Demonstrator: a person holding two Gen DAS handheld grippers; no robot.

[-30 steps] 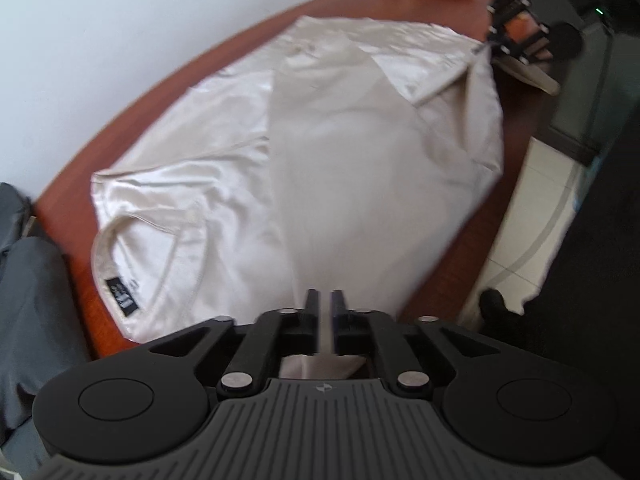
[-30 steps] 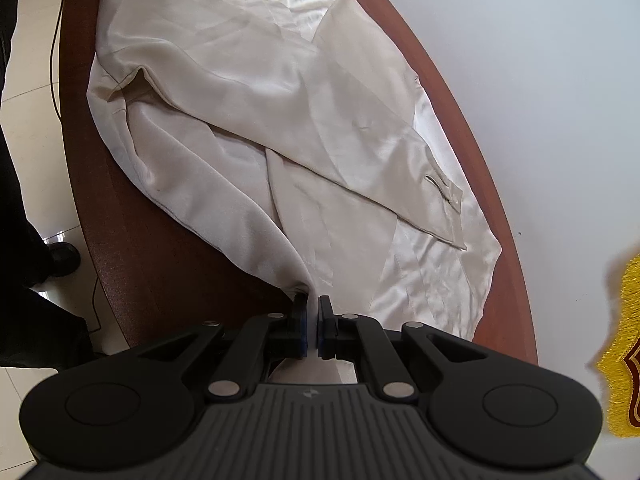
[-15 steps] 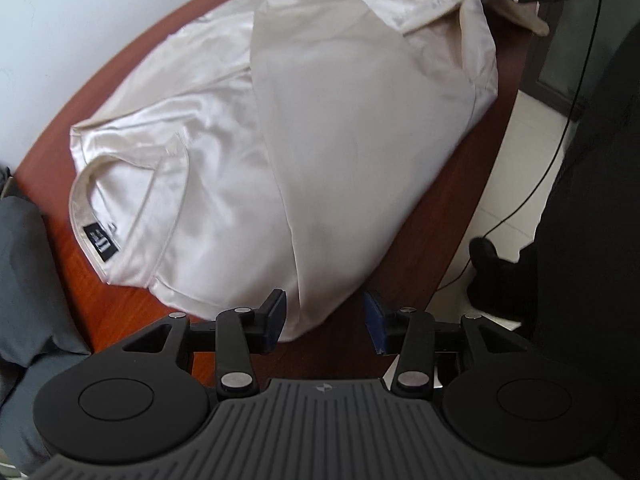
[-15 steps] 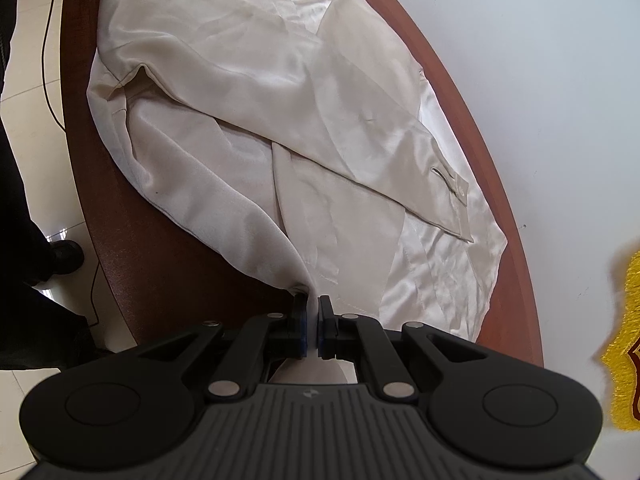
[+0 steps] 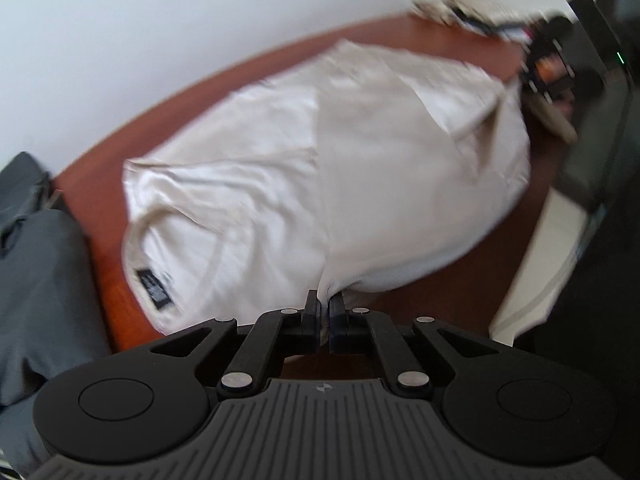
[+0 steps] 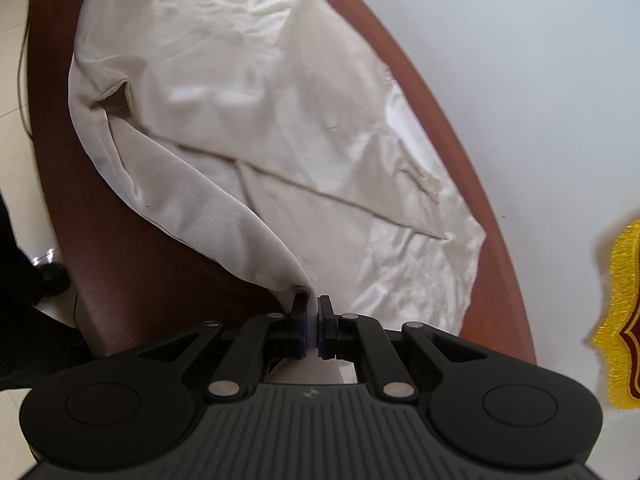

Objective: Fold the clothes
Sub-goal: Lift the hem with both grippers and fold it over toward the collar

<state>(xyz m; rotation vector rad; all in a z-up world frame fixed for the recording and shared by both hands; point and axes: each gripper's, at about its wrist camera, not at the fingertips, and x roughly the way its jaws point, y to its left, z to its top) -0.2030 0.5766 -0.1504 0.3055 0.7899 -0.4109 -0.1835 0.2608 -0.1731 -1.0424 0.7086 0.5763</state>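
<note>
A cream shirt point(image 5: 328, 168) lies spread on a brown table point(image 5: 120, 280), filling the middle of the left view; part of it is folded over itself, so a flat panel runs down the middle to the bottom; a black label point(image 5: 154, 288) sits by the collar at the lower left; the view is blurry. The left gripper point(image 5: 324, 312) is at the bottom middle, with its jaws pressed together on the near edge of the shirt; the cloth bunches up right at the tips. Grey cloth point(image 5: 40, 280) sits at the left edge, just beside the table; a pile of small things at the upper right is too blurry to tell.

In the right view the shirt point(image 6: 260, 120) runs from the top of the frame down to the bottom middle; a sleeve edge point(image 6: 116, 96) sits at the upper left; one long fold runs down the left side to the tips. The right gripper point(image 6: 313, 312) is at the bottom middle; its jaws are nearly together and pinch a corner of the shirt. The table point(image 6: 132, 280) shows dark brown at the lower left; a yellow fringe point(image 6: 616, 320) hangs at the right edge; a white wall point(image 6: 520, 60) fills the upper right.
</note>
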